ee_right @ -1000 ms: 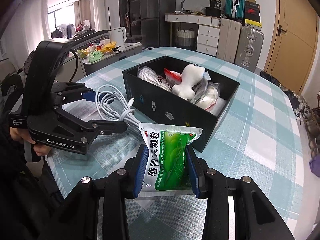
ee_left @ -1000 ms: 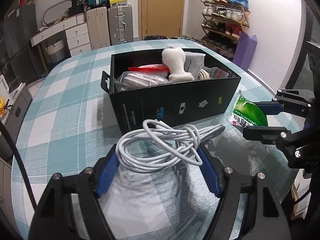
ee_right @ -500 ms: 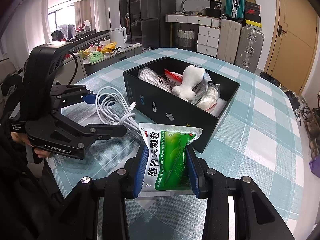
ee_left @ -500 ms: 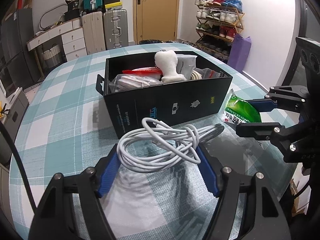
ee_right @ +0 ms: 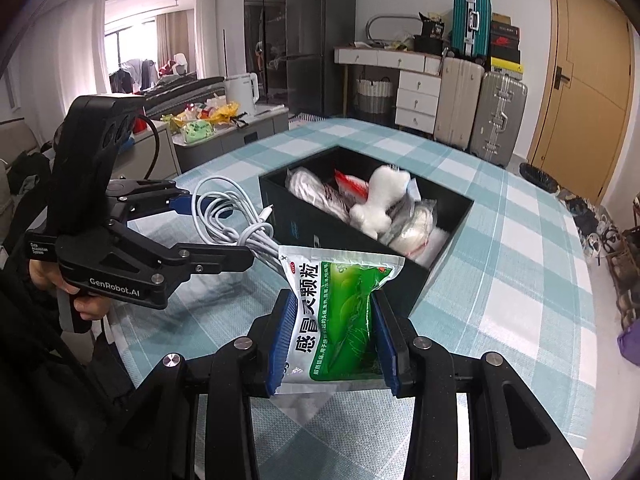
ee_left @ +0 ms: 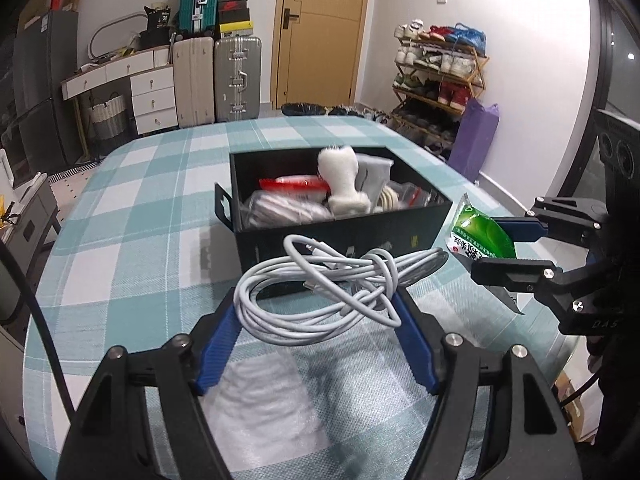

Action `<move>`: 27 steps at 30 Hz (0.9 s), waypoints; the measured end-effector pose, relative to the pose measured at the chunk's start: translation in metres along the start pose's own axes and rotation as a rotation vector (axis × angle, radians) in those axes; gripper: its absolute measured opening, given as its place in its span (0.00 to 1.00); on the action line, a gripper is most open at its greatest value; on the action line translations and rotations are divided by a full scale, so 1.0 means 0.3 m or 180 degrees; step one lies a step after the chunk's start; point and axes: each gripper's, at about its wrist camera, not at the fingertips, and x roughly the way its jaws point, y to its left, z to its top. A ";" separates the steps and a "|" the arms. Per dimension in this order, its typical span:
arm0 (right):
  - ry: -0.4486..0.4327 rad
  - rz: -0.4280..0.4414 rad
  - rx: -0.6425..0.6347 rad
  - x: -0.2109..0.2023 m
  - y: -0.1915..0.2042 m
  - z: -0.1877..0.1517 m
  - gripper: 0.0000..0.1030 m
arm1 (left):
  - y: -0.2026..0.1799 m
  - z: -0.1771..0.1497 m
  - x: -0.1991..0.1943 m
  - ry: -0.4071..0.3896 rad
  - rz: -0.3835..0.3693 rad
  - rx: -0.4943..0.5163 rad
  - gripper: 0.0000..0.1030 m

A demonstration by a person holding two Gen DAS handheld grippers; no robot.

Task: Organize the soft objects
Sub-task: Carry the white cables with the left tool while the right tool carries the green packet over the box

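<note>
My left gripper (ee_left: 316,300) is shut on a coiled white cable (ee_left: 320,284) and holds it above the table, just in front of the black box (ee_left: 344,236). My right gripper (ee_right: 334,300) is shut on a green and white medicine pouch (ee_right: 340,312), also lifted, near the box's corner. The box (ee_right: 440,220) holds a white plush bone (ee_right: 380,200), plastic-wrapped items and a red packet. The left gripper (ee_right: 216,232) with the cable (ee_right: 224,220) shows in the right wrist view. The right gripper (ee_left: 508,248) with the pouch (ee_left: 480,236) shows in the left wrist view.
The table has a teal and white checked cloth (ee_left: 140,208). Suitcases (ee_left: 216,76), drawers and a door stand behind it. A shoe rack (ee_left: 440,80) and a purple bag (ee_left: 476,136) are at the right. A low cabinet with a kettle (ee_right: 244,92) is at the left.
Both grippers have risen and pulled back slightly from the box, still holding the cable and the pouch. The box looks smaller and farther in the left wrist view.
</note>
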 end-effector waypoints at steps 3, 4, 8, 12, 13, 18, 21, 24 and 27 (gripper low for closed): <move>-0.0075 -0.0042 0.0019 -0.020 -0.001 0.016 0.37 | 0.010 0.016 -0.016 -0.0063 -0.0002 -0.0034 0.70; -0.0107 -0.0060 0.0032 -0.028 -0.003 0.023 0.37 | 0.013 0.024 -0.018 -0.0086 0.0005 -0.0043 0.70; -0.0205 -0.0139 0.0128 -0.041 -0.027 0.050 0.37 | 0.023 0.055 -0.026 -0.0164 0.0022 -0.0066 0.70; -0.0250 -0.0212 0.0211 -0.040 -0.048 0.081 0.37 | 0.028 0.085 -0.020 -0.0198 0.0050 -0.0043 0.70; -0.0267 -0.0217 0.0227 -0.040 -0.052 0.089 0.37 | 0.031 0.096 -0.017 -0.0207 0.0047 -0.0040 0.70; -0.0302 -0.0257 0.0264 -0.032 -0.062 0.129 0.37 | 0.044 0.137 0.003 -0.0247 0.0073 -0.0018 0.70; -0.0312 -0.0268 0.0324 -0.016 -0.079 0.150 0.37 | 0.055 0.160 0.022 -0.0256 0.0106 -0.0011 0.70; -0.0314 -0.0308 0.0375 0.006 -0.098 0.170 0.37 | 0.064 0.181 0.046 -0.0249 0.0129 0.0002 0.70; -0.0312 -0.0327 0.0430 0.025 -0.114 0.190 0.37 | 0.073 0.197 0.075 -0.0230 0.0176 0.0016 0.70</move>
